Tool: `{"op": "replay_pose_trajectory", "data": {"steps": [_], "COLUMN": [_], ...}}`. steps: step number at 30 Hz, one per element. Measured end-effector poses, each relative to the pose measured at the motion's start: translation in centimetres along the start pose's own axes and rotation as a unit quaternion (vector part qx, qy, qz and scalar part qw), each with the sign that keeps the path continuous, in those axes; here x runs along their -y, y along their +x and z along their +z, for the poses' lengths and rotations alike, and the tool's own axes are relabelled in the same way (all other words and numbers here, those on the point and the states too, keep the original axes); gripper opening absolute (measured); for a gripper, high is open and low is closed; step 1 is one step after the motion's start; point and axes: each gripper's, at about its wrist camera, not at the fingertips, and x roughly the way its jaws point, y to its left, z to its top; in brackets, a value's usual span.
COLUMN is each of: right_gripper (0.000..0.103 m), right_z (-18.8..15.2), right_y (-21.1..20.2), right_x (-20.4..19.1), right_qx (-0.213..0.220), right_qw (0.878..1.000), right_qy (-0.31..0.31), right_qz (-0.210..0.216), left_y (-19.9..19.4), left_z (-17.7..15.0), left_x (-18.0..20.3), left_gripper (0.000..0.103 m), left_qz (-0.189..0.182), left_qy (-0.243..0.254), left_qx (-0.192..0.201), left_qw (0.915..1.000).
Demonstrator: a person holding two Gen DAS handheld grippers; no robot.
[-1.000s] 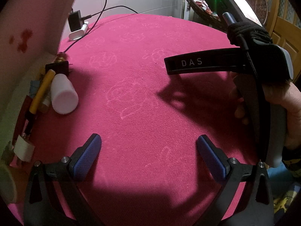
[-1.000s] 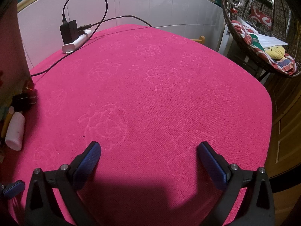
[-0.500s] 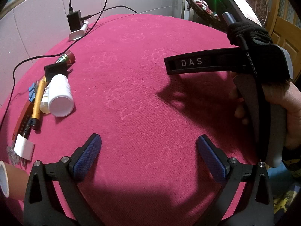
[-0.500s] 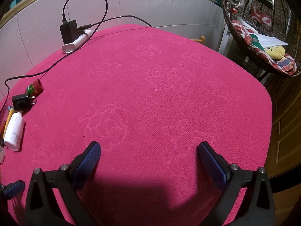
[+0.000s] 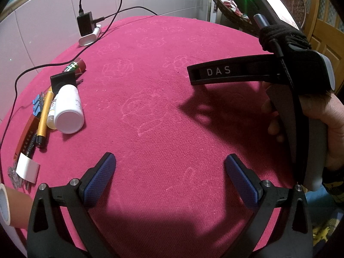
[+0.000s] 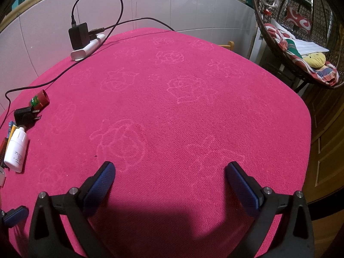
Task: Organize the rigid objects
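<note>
Both grippers' fingers [image 5: 101, 180] [image 6: 241, 185] spread apart; white bottle [image 5: 68, 109], yellow pen [image 5: 44, 116] lie left.

Under your grippers the counter wears a magenta cloth cover [image 6: 193, 111], matt and nubbly, with paler flower outlines pressed into its pile. Your left gripper [image 5: 169, 178] and right gripper [image 6: 169, 185] have matt black plastic arms, blue cross-hatched rubbery pads [image 5: 97, 182] and bright metal screw heads. The white plastic bottle [image 5: 68, 109] looks smooth and faintly glossy. Behind, the pale wall tiles [image 6: 154, 2] shine, glazed.
</note>
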Motion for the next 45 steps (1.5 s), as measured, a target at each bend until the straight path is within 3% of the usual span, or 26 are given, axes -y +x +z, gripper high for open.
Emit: {"op": "replay_pose_trajectory", "data": {"steps": [29,38,43,45], "right_gripper": [0.103,0.103,0.103,0.103], "right_z": [0.0,0.0,0.0,0.0], "right_y": [-0.1,0.0,0.0,0.0], "right_x": [0.0,0.0,0.0,0.1], "right_qx": [0.000,0.000,0.000,0.000], "right_qw": [1.000,1.000,1.000,1.000], "right_qy": [0.000,0.001,0.000,0.000], "right_qz": [0.000,0.001,0.001,0.001], "left_y": [0.0,-0.9,-5.1,-7.8], "left_z": [0.0,-0.7,-1.2,-1.1], "left_x": [0.0,0.0,-2.3,-4.0], "left_gripper": [0.103,0.103,0.103,0.103], "left_qz": [0.000,0.018,-0.010,0.001], "left_qy": [0.000,-0.019,-0.067,-0.082], "left_qx": [0.000,0.006,0.055,0.083], "left_qw": [1.0000,0.9996,0.9962,0.9932]}}
